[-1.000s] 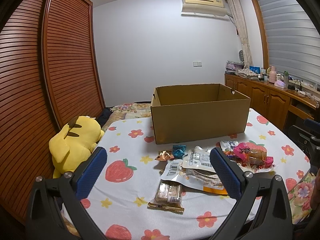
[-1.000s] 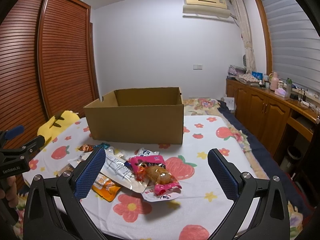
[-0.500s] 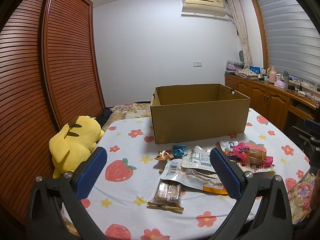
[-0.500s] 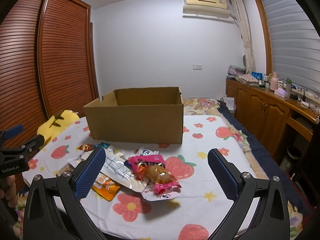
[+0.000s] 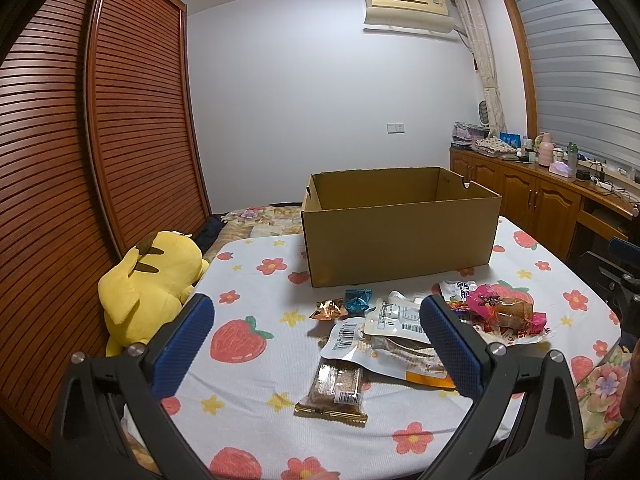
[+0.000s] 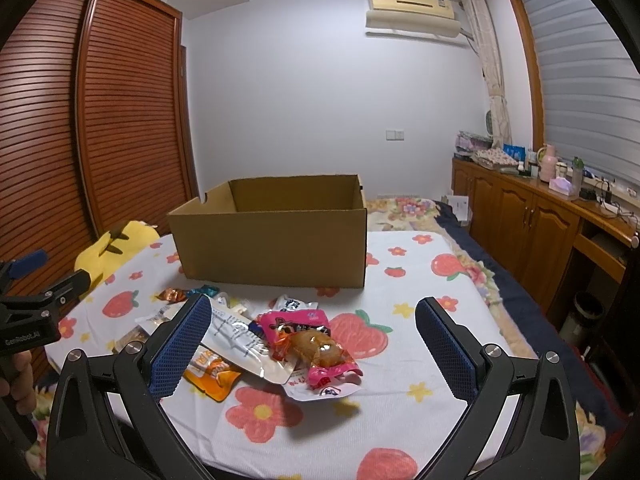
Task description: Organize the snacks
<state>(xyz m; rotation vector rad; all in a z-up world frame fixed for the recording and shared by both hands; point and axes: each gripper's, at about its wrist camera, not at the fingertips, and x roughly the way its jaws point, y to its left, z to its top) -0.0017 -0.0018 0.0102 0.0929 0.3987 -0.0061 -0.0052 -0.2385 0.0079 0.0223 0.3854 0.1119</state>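
An open cardboard box (image 5: 400, 236) stands on the flowered cloth; it also shows in the right wrist view (image 6: 272, 248). Loose snacks lie in front of it: a brown bar packet (image 5: 334, 386), a white pouch (image 5: 384, 340), a pink packet (image 5: 504, 308), small orange (image 5: 328, 309) and teal (image 5: 357, 300) candies. In the right wrist view the pink packet (image 6: 316, 348) and white pouch (image 6: 240, 336) lie just ahead. My left gripper (image 5: 316, 344) is open and empty above the near snacks. My right gripper (image 6: 312, 348) is open and empty, held back from the pink packet.
A yellow plush toy (image 5: 152, 284) sits at the table's left edge by the slatted wardrobe (image 5: 100, 160). Wooden cabinets (image 6: 528, 220) with bottles line the right wall. A bed (image 6: 420, 208) lies behind the table.
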